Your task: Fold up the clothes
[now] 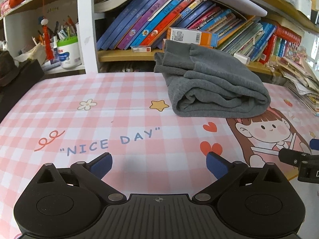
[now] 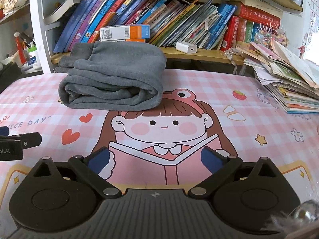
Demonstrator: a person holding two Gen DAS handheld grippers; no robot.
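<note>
A grey sweatshirt-like garment (image 1: 213, 85) lies folded in a thick bundle at the far side of the pink checked tablecloth (image 1: 99, 103), ribbed cuffs toward the shelf. It also shows in the right wrist view (image 2: 113, 79). My left gripper (image 1: 158, 165) is open and empty, low over the cloth, well short of the garment. My right gripper (image 2: 156, 163) is open and empty over the cartoon girl print, also short of the garment. The right gripper's tip shows at the left view's right edge (image 1: 295, 157); the left gripper's tip shows at the right view's left edge (image 2: 20, 141).
A bookshelf with slanted books (image 1: 159, 20) stands right behind the table. A pile of booklets (image 2: 287, 79) lies at the right. A pen cup and white tub (image 1: 67, 53) stand at the back left. A white charger (image 2: 186, 46) lies on the shelf.
</note>
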